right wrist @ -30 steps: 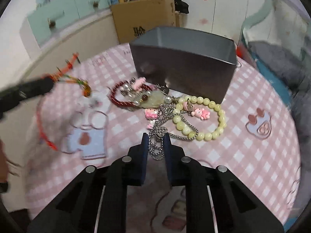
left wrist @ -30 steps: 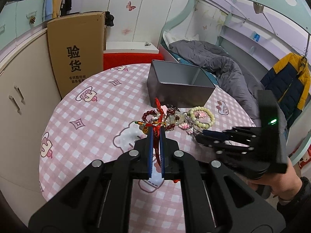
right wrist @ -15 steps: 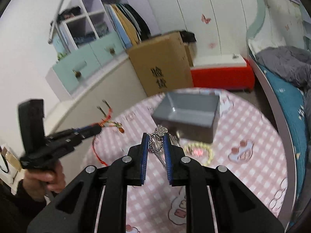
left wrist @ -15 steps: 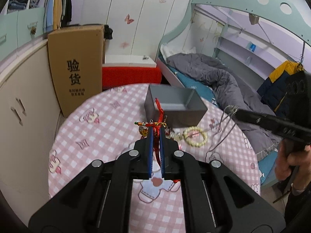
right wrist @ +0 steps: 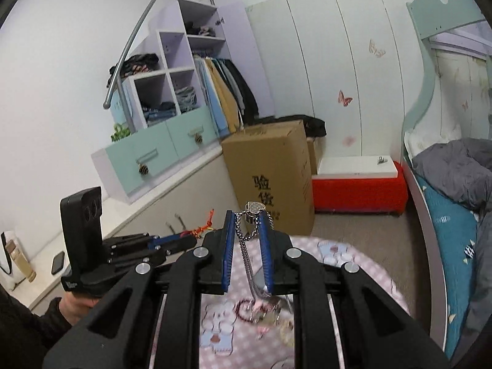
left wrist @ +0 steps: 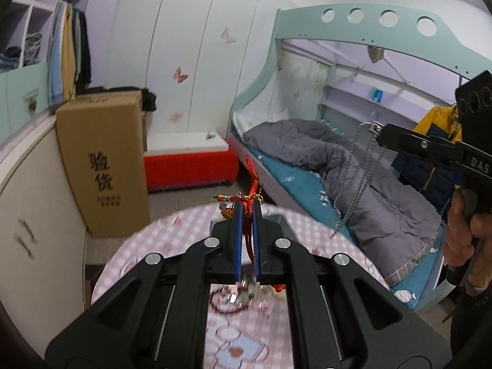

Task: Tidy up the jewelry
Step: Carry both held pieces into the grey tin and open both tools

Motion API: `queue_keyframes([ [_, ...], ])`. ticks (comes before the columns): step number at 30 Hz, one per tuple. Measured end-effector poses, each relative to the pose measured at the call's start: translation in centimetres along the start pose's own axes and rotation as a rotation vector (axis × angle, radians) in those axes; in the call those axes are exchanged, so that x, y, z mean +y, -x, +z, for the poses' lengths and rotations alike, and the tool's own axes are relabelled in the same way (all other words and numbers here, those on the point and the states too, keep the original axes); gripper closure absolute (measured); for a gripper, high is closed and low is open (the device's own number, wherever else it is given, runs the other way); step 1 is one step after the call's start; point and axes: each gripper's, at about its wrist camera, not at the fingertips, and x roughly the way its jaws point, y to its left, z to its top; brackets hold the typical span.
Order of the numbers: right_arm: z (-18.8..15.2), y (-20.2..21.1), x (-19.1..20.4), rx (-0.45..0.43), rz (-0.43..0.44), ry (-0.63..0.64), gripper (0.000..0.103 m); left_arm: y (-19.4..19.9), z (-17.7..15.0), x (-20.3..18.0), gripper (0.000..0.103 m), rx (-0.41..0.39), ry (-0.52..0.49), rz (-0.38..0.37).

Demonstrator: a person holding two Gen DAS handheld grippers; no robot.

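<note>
My left gripper (left wrist: 247, 207) is shut on a red cord bracelet (left wrist: 249, 197) with small charms, held high above the pink checked table (left wrist: 172, 233). My right gripper (right wrist: 247, 215) is shut on a silver chain necklace (right wrist: 246, 246) with a heart pendant (right wrist: 254, 206); the chain hangs down between the jaws. The chain also shows in the left wrist view (left wrist: 353, 184), hanging from the right gripper (left wrist: 379, 133). The left gripper shows in the right wrist view (right wrist: 187, 241). More jewelry, with a dark red bead bracelet (right wrist: 246, 310), lies blurred on the table below. The grey box is mostly hidden behind the grippers.
A tall cardboard box (left wrist: 104, 166) stands beyond the table at left. A red bench (left wrist: 190, 166) sits by the white wall. A bed with a grey quilt (left wrist: 353, 178) lies to the right. Cabinets and shelves (right wrist: 160, 141) line the left side.
Both grippers have risen far above the table with their pieces; the chain now hangs free in the air. The views tilted up toward the room and the table jewelry dropped low in frame.
</note>
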Motion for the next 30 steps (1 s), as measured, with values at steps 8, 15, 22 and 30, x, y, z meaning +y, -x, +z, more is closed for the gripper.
queue_keyframes([
  [8, -0.1, -4.9, -3.9, 0.078, -0.006, -0.088, 0.089, -5.4, 2.3, -0.6, 0.097, 0.042, -0.004, -0.058],
  [15, -3.9, -10.8, -8.0, 0.263, -0.053, -0.207, 0.070, -12.0, 0.6, 0.0, 0.077, 0.201, -0.031, 0.000],
  [22, -5.2, -8.9, -9.9, 0.212, -0.183, -0.280, 0.007, -9.7, -0.3, 3.1, 0.013, 0.128, 0.070, 0.166],
  [30, -4.7, -5.8, -9.1, 0.112, -0.279, -0.289, 0.007, -3.8, -0.5, 4.1, 0.010, 0.024, 0.122, 0.283],
])
